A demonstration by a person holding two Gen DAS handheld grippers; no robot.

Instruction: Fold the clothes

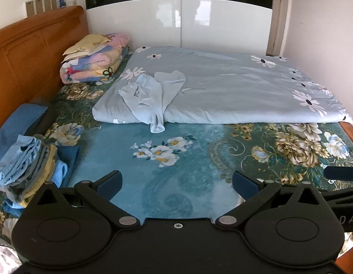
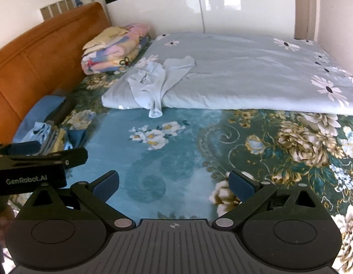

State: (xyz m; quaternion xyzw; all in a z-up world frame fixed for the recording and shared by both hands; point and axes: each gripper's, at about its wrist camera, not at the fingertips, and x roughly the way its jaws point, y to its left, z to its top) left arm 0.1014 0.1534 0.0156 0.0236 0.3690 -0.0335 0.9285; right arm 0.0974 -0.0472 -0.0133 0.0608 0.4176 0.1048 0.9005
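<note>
Left gripper (image 1: 177, 183) and right gripper (image 2: 173, 183) hover level over the bedsheet (image 1: 135, 159), jaws spread, empty

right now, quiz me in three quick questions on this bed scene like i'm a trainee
1. True or false: the left tool and right tool are both open and hold nothing.
2. The unfolded light blue garment lies: A) on the folded duvet, one end hanging over its edge; B) on the clothes stack; C) in the right tool.
3. Fill in: the folded floral blanket sits beside the orange ____.

Key: 1 true; 2 A; 3 headboard.
</note>
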